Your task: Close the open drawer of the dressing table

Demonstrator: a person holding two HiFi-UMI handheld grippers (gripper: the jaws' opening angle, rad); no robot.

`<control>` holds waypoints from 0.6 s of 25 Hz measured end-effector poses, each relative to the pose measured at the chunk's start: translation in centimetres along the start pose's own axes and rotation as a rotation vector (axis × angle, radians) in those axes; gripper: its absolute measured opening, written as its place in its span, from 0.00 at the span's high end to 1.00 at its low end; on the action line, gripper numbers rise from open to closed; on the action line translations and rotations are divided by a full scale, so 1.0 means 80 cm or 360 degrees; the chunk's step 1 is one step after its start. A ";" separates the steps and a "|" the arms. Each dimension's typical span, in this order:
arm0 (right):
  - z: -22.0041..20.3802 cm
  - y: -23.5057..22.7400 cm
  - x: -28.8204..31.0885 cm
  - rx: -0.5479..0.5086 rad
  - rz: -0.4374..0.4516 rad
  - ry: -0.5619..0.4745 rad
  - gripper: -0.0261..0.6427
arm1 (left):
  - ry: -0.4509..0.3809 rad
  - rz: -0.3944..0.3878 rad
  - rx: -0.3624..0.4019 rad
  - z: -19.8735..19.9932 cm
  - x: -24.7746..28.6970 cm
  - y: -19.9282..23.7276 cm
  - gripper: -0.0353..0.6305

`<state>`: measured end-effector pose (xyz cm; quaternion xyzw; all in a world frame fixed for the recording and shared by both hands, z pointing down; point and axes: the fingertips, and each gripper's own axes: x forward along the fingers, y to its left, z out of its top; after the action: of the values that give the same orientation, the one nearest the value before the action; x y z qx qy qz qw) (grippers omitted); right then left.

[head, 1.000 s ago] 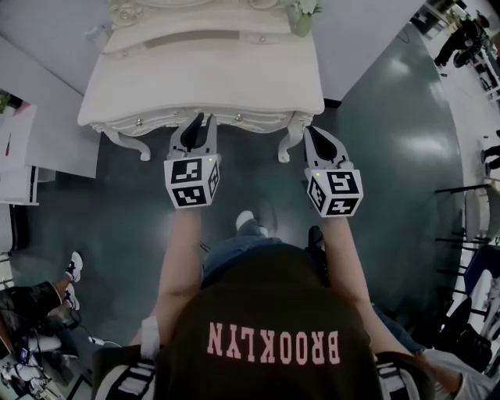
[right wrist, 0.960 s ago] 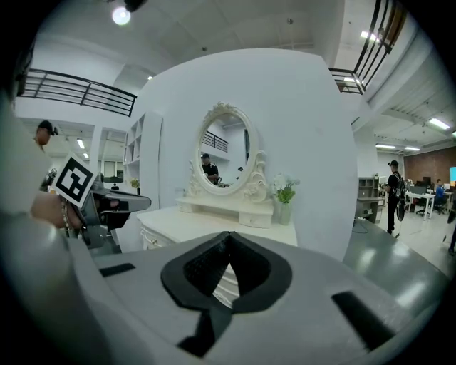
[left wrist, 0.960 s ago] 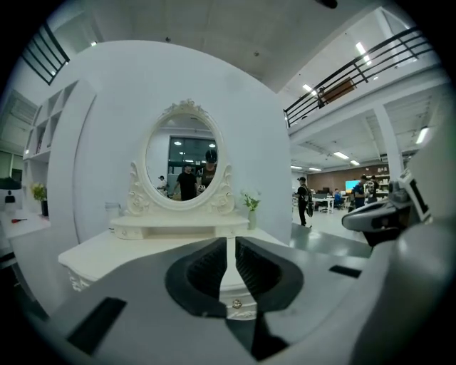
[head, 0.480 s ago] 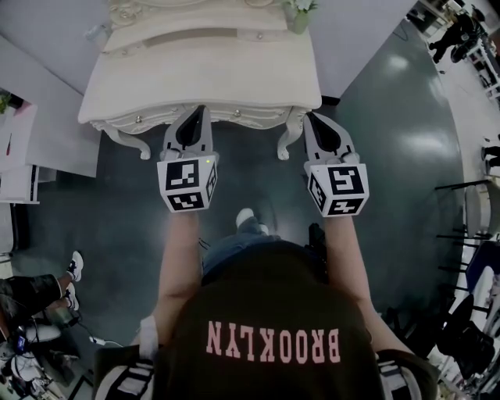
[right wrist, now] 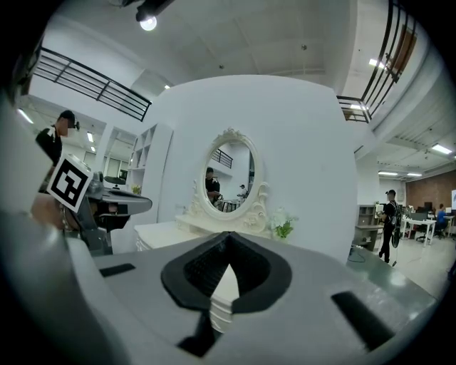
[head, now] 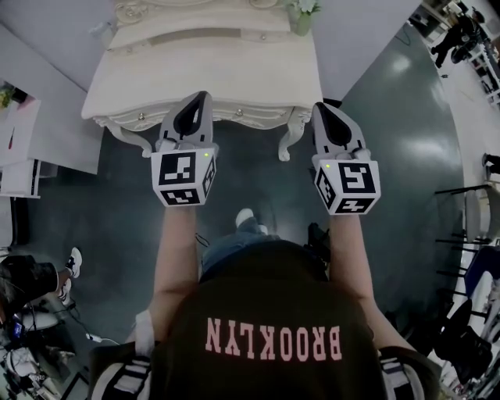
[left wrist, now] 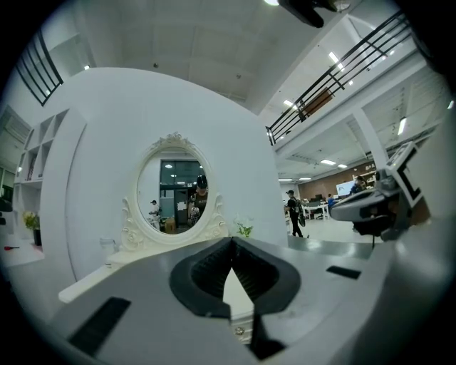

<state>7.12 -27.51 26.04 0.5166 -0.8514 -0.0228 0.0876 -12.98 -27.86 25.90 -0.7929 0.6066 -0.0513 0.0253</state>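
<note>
At the front edge of the dressing table (head: 203,74), the left gripper (head: 203,98) and right gripper (head: 323,108) are each pressed together on nothing. The drawer (head: 248,116) beneath that edge looks almost flush. Shoved forward this high, they could ram the edge instead and rock the plant (head: 303,14) at the back

torso: dark brown T-shirt (head: 269,301), pink BROOKLYN lettering (head: 273,344) | 7 and 5 o'clock: black-and-white striped sleeves (head: 125,380) | centre: blue jeans (head: 230,251), white shoe (head: 245,219) | 11 o'clock: grey, black-padded left gripper (head: 203,97) | 1 o'clock: matching right gripper (head: 321,107) | both: black-and-white square-marker cubes (head: 183,178)
</note>
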 end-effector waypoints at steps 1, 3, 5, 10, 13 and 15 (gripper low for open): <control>0.002 0.000 0.001 -0.0003 -0.0001 -0.0002 0.97 | -0.0007 -0.0003 -0.0001 0.002 0.001 0.001 0.94; 0.007 -0.002 0.002 -0.0001 -0.0002 -0.0008 0.97 | -0.0016 -0.0006 0.0013 0.007 0.003 0.001 0.94; 0.013 -0.007 0.002 0.0004 -0.0008 -0.0017 0.97 | -0.0025 -0.0014 0.0028 0.015 0.006 -0.001 0.94; 0.029 -0.018 -0.006 0.0009 -0.0031 -0.0038 0.97 | -0.0066 -0.0033 -0.0008 0.038 0.006 -0.005 0.94; 0.040 -0.023 -0.016 0.0031 -0.0040 -0.0054 0.97 | -0.0087 -0.0033 -0.0018 0.052 0.000 -0.008 0.94; 0.045 -0.024 -0.018 0.0033 -0.0048 -0.0071 0.97 | -0.0094 -0.0031 -0.0012 0.057 -0.001 -0.006 0.94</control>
<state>8.84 -27.32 22.03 0.5296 -0.8455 -0.0267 0.0629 -12.00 -27.75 21.41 -0.8001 0.5980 -0.0259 0.0396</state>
